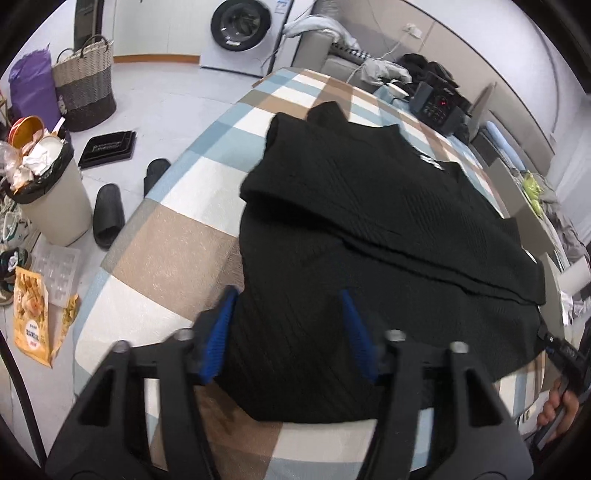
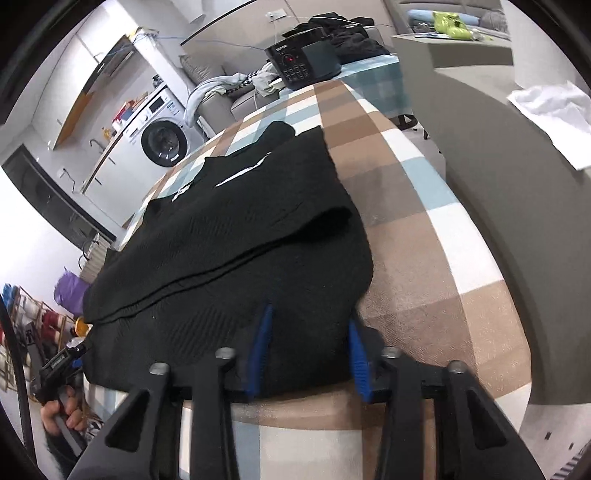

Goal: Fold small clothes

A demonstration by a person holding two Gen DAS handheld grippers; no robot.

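Left tongs [image 1: 288,299] part open over the near hem of one black top [image 1: 369,221], gripping nothing. Right tongs [image 2: 308,314] also gape, straddling the hem's right corner. The top lies half-folded on a checked bed [image 1: 166,251]. Beyond, on the floor: two slippers [image 1: 109,214], one bin [image 1: 55,199], one basket [image 1: 85,85], one washer [image 1: 242,31].

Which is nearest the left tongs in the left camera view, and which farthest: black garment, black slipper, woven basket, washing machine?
1. Black garment, right under the left tongs.
2. Black slipper, on the floor, left.
3. Woven basket, far left.
4. Washing machine, at the back.
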